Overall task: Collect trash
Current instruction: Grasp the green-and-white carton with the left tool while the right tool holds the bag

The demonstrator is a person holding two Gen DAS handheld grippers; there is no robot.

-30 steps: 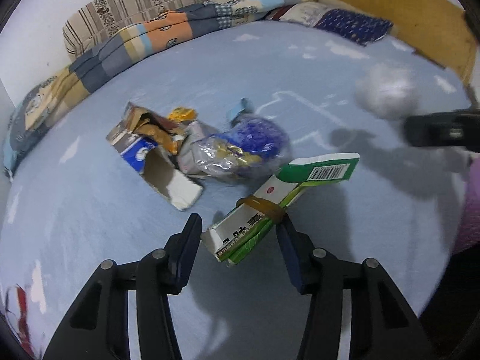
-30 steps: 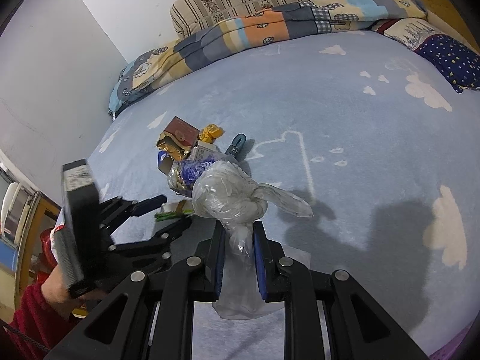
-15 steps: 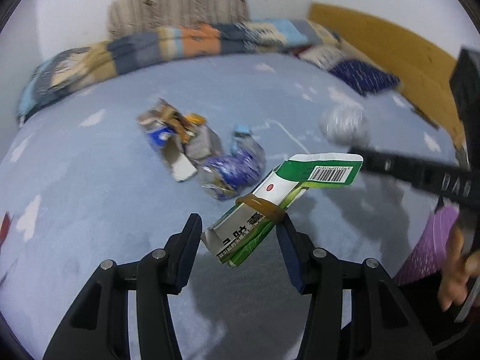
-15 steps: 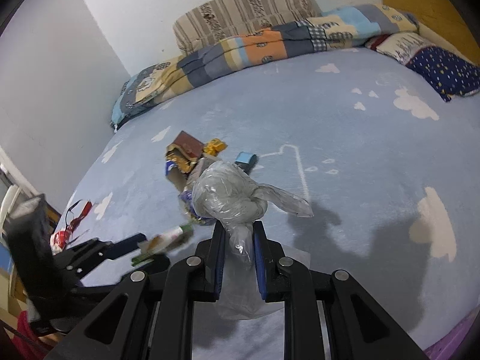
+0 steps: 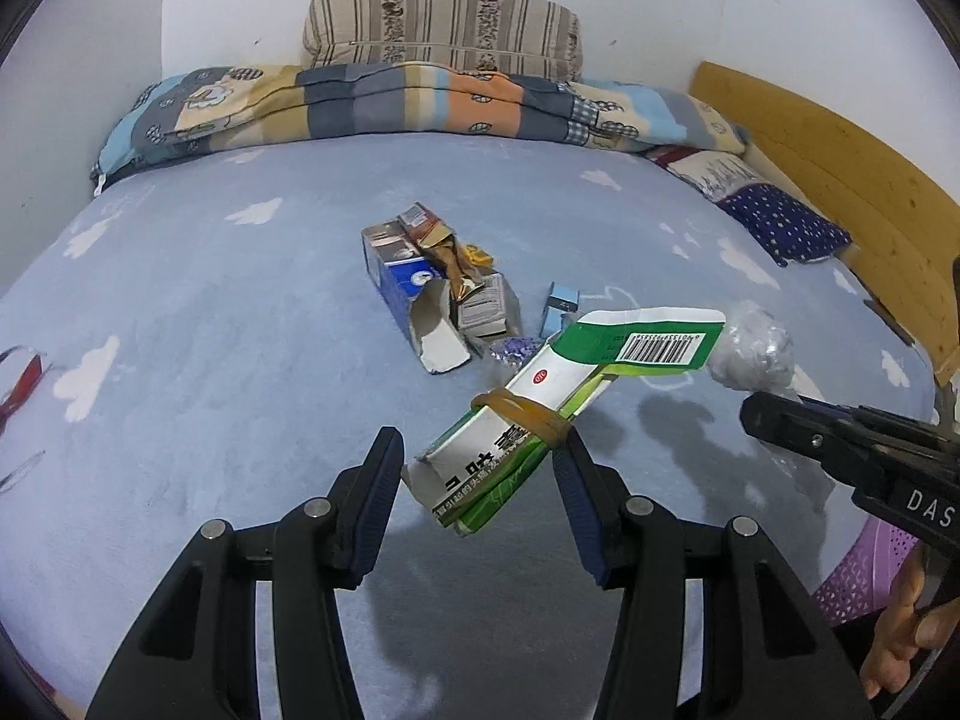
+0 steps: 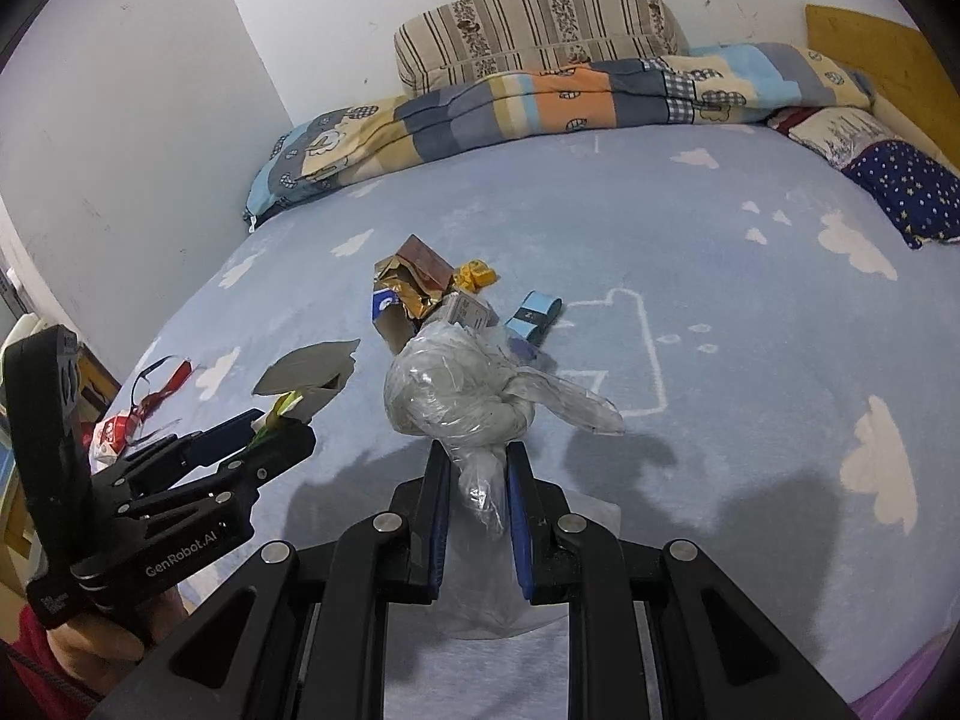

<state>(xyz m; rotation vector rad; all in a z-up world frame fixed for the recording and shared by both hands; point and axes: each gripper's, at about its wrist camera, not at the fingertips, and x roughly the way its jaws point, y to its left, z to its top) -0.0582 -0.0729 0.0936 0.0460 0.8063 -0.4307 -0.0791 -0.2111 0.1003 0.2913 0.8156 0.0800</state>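
Left tool [image 5: 477, 462] gripping flattened green/white carton [image 5: 558, 402] w/ rubber band; right tool [image 6: 477, 471] clenching crumpled clear bag [image 6: 456, 390].

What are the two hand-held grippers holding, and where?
Left hand-held gripper: flattened green-and-white box, by its lower end near the rubber band. Right hand-held gripper: knotted plastic bag, by its twisted neck.

Flattened green-and-white carton [image 5: 558, 414], rubber-banded, held tilted above the bed. Knotted clear plastic bag [image 6: 462, 396] held aloft. Torn boxes and wrappers [image 5: 438, 294] piled mid-bed.
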